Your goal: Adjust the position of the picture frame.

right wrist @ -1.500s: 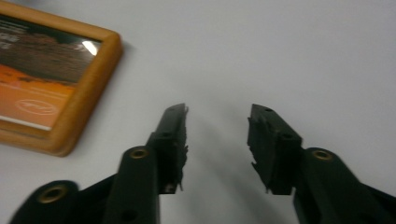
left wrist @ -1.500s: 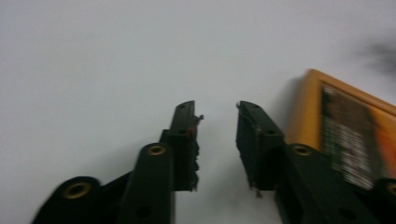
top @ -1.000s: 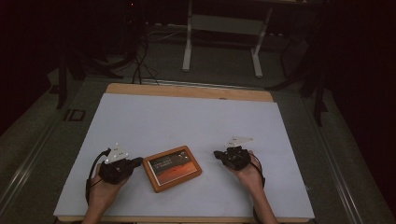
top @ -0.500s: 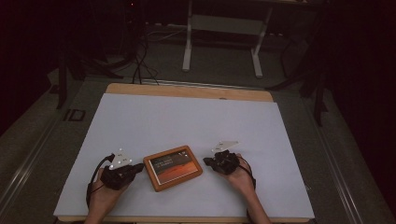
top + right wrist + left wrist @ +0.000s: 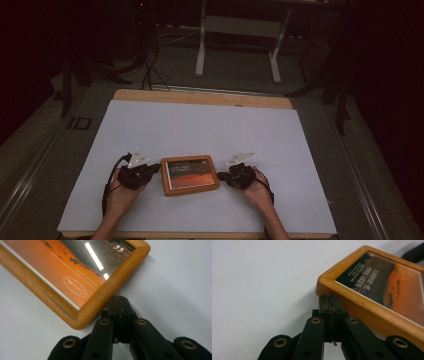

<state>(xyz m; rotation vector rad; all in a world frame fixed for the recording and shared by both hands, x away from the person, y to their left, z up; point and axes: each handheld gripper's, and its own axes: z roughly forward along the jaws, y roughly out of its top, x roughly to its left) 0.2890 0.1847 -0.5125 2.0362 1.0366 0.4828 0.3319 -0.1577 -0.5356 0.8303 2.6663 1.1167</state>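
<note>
Frame (image 5: pixel 189 174): flat on worktop (image 5: pixel 200 125), near edge.
Left gripper (image 5: pixel 329 305): fingers together against left rim.
Right gripper (image 5: pixel 120 307): fingers together at right rim.
Tip: press evenly from both sides.

The high view is dim and a bit grainy: the white worktop (image 5: pixel 200 130) is the brightest part, and the room around it sinks into near black. In the right gripper view, light from above makes thin white streaks of glare on the glass of the picture frame (image 5: pixel 82 277), and the frame throws a soft shadow on the worktop. Both gripper views are bright but soft, with the black jaws at the bottom a little blurry, and in the left gripper view the far part of the frame goes fuzzy.
</note>
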